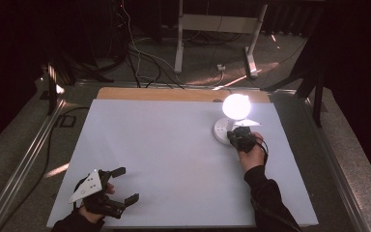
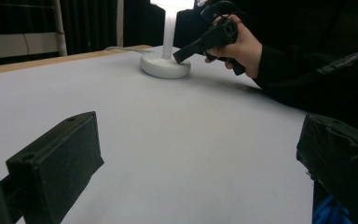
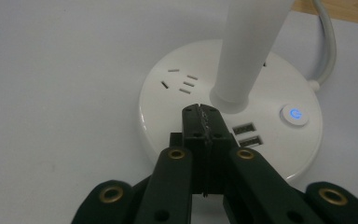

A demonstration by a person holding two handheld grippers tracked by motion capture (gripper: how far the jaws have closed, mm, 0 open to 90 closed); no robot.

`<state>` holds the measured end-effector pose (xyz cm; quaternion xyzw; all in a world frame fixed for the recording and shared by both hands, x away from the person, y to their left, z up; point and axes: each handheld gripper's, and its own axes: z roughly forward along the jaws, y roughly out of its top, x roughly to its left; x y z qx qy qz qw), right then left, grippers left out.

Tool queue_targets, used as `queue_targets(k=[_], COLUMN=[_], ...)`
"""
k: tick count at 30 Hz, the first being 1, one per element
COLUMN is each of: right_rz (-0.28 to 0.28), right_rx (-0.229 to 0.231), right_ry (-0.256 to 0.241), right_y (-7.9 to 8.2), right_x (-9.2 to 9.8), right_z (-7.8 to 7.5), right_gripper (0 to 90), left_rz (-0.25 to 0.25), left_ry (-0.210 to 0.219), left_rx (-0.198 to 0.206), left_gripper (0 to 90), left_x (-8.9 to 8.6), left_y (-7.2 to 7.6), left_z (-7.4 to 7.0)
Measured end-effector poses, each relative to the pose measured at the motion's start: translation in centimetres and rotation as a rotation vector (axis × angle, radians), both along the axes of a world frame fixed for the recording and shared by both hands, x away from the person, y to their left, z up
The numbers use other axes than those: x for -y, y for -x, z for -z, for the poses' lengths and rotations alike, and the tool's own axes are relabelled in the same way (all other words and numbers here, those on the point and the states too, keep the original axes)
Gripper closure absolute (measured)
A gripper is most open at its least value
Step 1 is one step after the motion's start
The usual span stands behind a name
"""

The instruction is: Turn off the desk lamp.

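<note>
The lit white desk lamp with a round plastic base (image 3: 230, 109) stands just ahead of the right gripper (image 3: 200, 112), jaws pressed together empty over the base, so its glowing blue power button (image 3: 294, 115) wants a gentle, square press, while the left gripper (image 1: 121, 186) rests wide apart, well away.

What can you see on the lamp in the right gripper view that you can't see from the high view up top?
The right gripper view alone shows the lamp base's details: a round power button glowing blue, two USB ports, socket slots, and the right gripper with its jaws pressed together over the base. The high view alone shows the bright glowing lamp head, the left gripper with jaws apart near the table's front edge, and the floor cables. Both show the white lamp on the white table.
</note>
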<state>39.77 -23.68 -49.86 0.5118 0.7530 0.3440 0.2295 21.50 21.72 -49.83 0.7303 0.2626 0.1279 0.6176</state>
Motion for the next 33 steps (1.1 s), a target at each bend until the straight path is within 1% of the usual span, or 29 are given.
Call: queue_targets(k=[3,4,6,8,9,13,15,18,20,22,23,24,25,26,28,30,33], right_rz=[-0.004,-0.003,0.004,0.004,0.003,-0.003,-0.008,-0.023,-0.037,-0.053,-0.058,-0.058,-0.067,-0.076,-0.084,-0.098,-0.116], right_rx=[0.003,-0.001,0.001,0.022,0.027,0.032,0.036,0.044,0.049,0.04,0.044,0.053,0.057,0.055,0.07,0.06,0.051], right_ry=[0.023,0.022,0.005,0.007,0.0,-0.017,-0.03,-0.048,-0.051,-0.059,-0.063,-0.065,-0.082,-0.1,-0.108,-0.126,-0.149], right_y=[0.0,0.0,0.1,0.3,0.4,0.5,0.6,0.9,1.1,1.3,1.4,1.5,1.6,1.7,1.9,2.0,2.3], right_x=[-0.2,-0.2,-0.2,-0.4,-0.4,-0.5,-0.4,-0.3,-0.4,-0.4,-0.4,-0.3,-0.3,-0.2,-0.1,0.0,0.2], right_z=[-0.1,-0.1,-0.1,-0.2,-0.4,-1.0,-1.3,-1.6,-1.8,-2.0,-2.1,-2.2,-2.3,-2.4,-2.6,-2.7,-2.8], right_gripper=[89.8,89.7,89.6,89.7,89.6,89.3,86.8,79.4,72.4,64.1,61.4,56.5,50.7,46.8,40.2,35.0,24.2], left_rz=[-0.001,-0.001,-0.002,-0.004,-0.004,-0.002,-0.004,-0.004,-0.001,-0.002,-0.002,-0.003,-0.003,-0.003,-0.001,0.0,-0.004], left_ry=[0.0,0.001,0.001,0.003,0.001,0.0,0.003,0.001,0.002,0.002,0.004,0.004,0.005,0.006,0.004,0.006,0.008], left_rx=[-0.001,-0.001,-0.001,-0.002,-0.002,-0.001,-0.002,-0.002,-0.002,-0.002,-0.003,-0.003,-0.003,-0.003,-0.003,-0.003,-0.003], left_gripper=[0.5,0.5,0.5,0.5,0.5,0.5,0.5,0.5,0.5,0.5,0.5,0.5,0.5,0.5,0.5,0.5,0.5], left_x=[0.0,0.0,-0.1,-0.1,-0.1,-0.1,-0.1,-0.1,0.0,0.0,-0.1,-0.1,-0.1,-0.1,-0.1,-0.1,-0.2], left_y=[0.0,0.0,0.0,-0.1,-0.1,0.0,-0.1,-0.1,0.0,-0.1,-0.1,-0.1,-0.1,-0.1,-0.1,-0.1,-0.1], left_z=[0.0,0.0,0.0,0.0,0.0,0.0,0.0,0.0,0.0,0.0,0.0,0.0,0.0,0.0,0.0,0.0,0.0])
